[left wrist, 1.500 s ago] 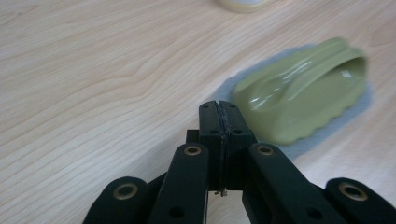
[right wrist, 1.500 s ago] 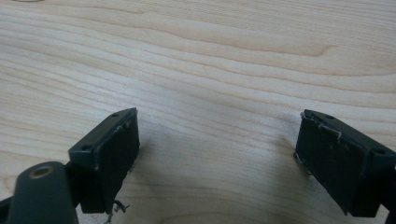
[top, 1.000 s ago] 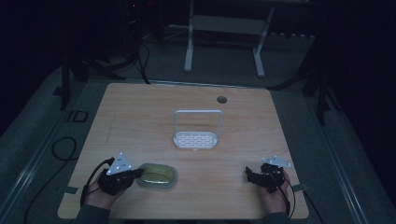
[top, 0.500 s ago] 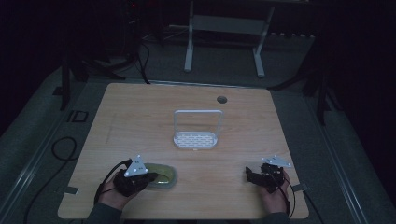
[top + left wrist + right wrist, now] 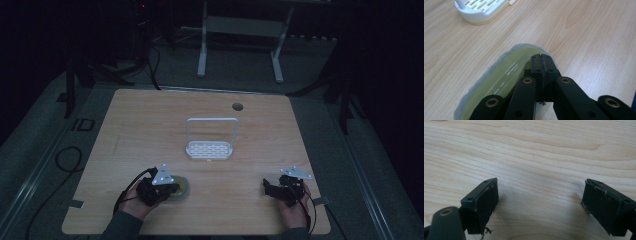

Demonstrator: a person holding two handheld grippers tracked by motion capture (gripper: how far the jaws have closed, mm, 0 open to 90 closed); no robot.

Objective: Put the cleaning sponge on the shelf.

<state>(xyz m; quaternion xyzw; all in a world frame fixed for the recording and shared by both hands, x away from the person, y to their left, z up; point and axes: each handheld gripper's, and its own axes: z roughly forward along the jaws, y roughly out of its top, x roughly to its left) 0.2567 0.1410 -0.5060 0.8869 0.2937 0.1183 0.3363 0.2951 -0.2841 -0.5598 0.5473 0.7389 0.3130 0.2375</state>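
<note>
Here, a pale wooden table [image 5: 150, 125] in a dim room (grey floor, white desk legs [image 5: 202, 45] at upper centre). The left gripper [image 5: 541, 62], jaws pressed together, lies over the green dish [image 5: 506, 72] at lower left. The right gripper [image 5: 540, 202] gapes at lower right; the white rack [image 5: 210, 142] stands mid-frame.

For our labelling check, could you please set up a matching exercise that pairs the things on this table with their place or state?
Things:
1. left tongs
2. right tongs
3. white rack
4. green dish

Places or states:
A. mid-table, handle upright
B. jaws wide apart over bare wood
C. jaws shut together
D. lying flat under the left tongs, near the front edge

Pairs: 1-C, 2-B, 3-A, 4-D
</note>
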